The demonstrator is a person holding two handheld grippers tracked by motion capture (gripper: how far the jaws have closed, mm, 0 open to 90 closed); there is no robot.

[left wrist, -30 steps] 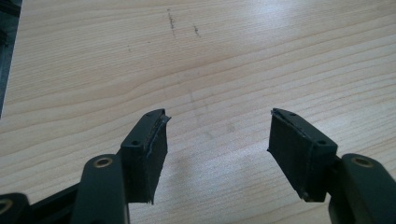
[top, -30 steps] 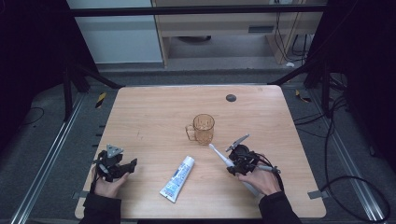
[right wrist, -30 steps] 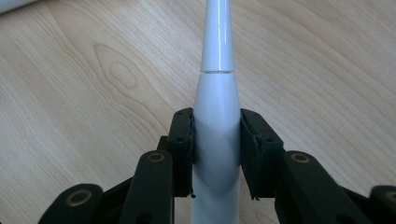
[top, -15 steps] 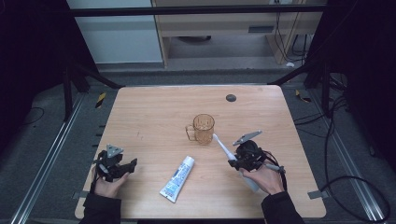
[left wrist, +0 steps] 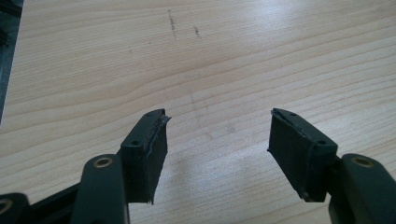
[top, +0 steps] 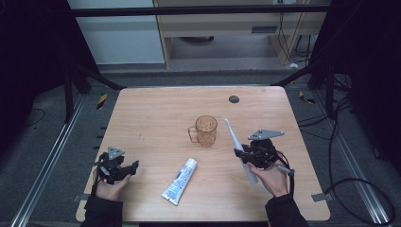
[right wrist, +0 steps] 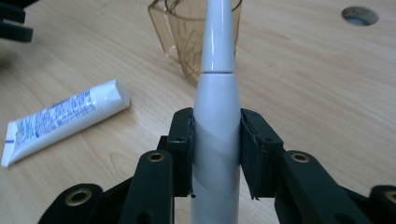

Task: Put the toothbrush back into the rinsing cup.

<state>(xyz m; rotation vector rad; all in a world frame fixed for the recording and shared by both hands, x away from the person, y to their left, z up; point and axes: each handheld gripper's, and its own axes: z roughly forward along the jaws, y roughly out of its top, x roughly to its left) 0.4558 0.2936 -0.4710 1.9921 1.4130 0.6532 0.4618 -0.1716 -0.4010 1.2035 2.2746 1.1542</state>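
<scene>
My right gripper [top: 247,157] [right wrist: 215,144] is shut on a white electric toothbrush [top: 237,147] [right wrist: 215,93], both pads pressing its handle. The brush is lifted off the table and its head tilts up toward the far side, just right of an amber clear mug [top: 206,130] [right wrist: 187,32]. A white toothpaste tube [top: 180,180] [right wrist: 60,119] lies flat on the wooden table [top: 151,113] in front of the mug. At the table's near left corner my left gripper [top: 124,169] [left wrist: 217,149] rests open, with bare wood between its pads.
A round dark hole [top: 233,99] [right wrist: 359,15] sits in the tabletop near the far edge. Metal rails and cables run along the floor on both sides of the table. A shelf unit stands beyond the far edge.
My right gripper has risen and moved away from me with the toothbrush, whose head has swung from left of the gripper to pointing up beside the mug. The left gripper has stayed still.
</scene>
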